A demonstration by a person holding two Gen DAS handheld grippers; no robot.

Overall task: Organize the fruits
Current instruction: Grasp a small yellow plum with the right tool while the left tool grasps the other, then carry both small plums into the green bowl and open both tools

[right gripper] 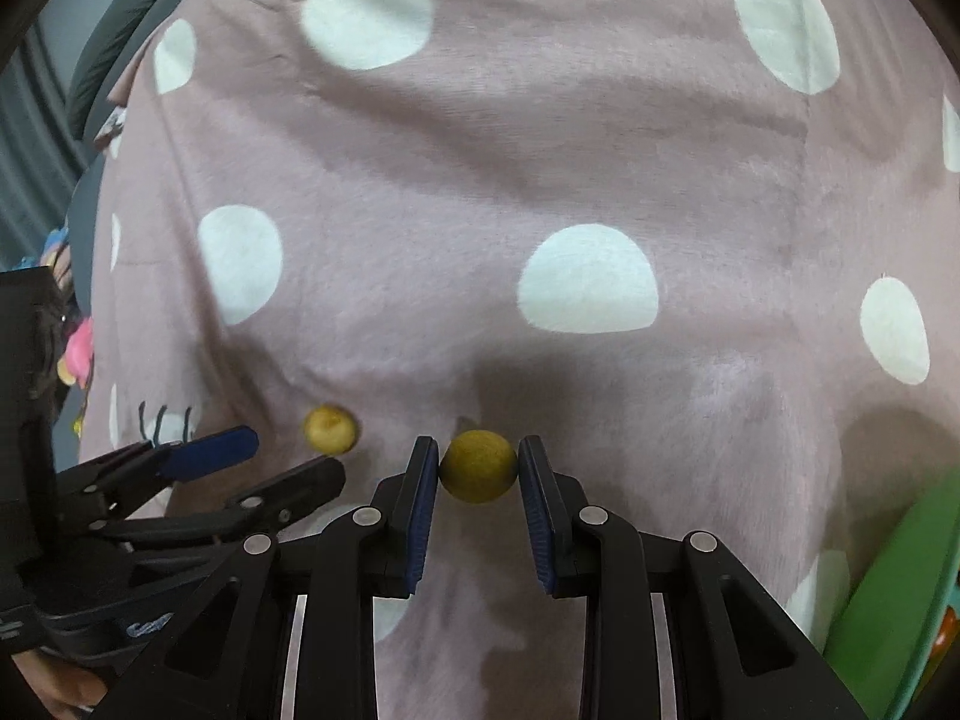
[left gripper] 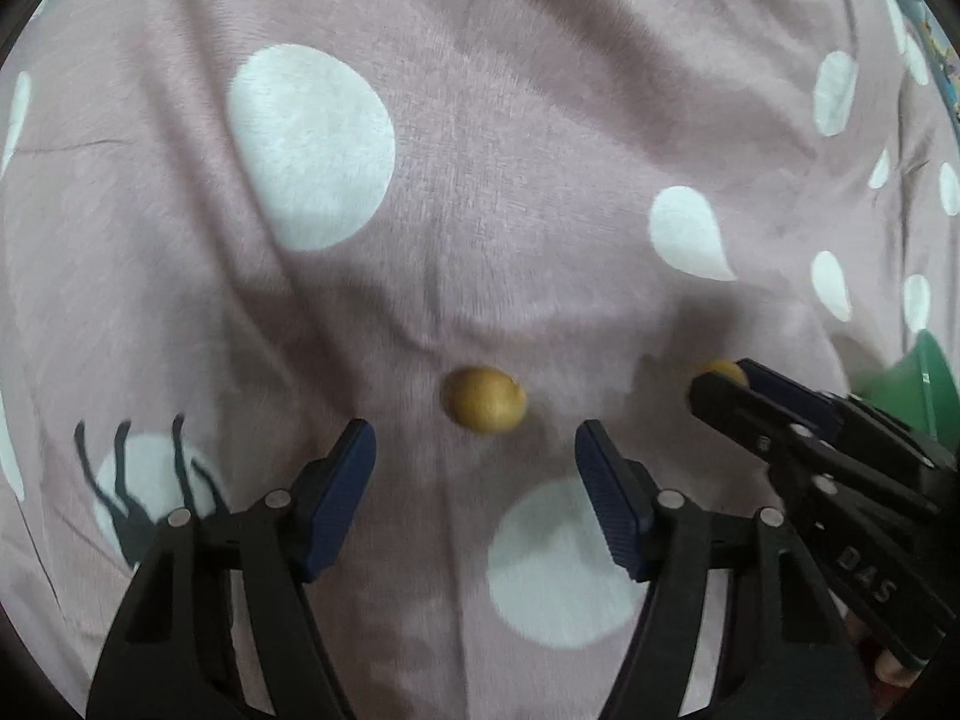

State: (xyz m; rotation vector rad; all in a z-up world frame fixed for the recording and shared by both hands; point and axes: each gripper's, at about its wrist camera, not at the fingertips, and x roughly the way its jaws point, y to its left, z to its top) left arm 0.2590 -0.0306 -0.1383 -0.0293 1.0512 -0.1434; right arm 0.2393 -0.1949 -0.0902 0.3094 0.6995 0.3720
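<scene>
Two small yellow-brown round fruits lie on a pink blanket with white dots. In the left wrist view, one fruit (left gripper: pixel 485 399) lies just ahead of my open left gripper (left gripper: pixel 474 450), centred between its fingertips but beyond them. My right gripper (left gripper: pixel 720 387) comes in from the right with the second fruit (left gripper: pixel 720 369) mostly hidden behind its tips. In the right wrist view, my right gripper (right gripper: pixel 479 465) is shut on this second fruit (right gripper: pixel 479 466), both pads touching its sides. The first fruit (right gripper: pixel 330 429) lies to the left, beside my left gripper (right gripper: pixel 288 456).
A green container (left gripper: pixel 918 384) sits at the right edge in the left wrist view and shows at the lower right of the right wrist view (right gripper: pixel 900 600). The blanket (left gripper: pixel 480 180) is wrinkled. Colourful toys (right gripper: pixel 78 348) lie off its left edge.
</scene>
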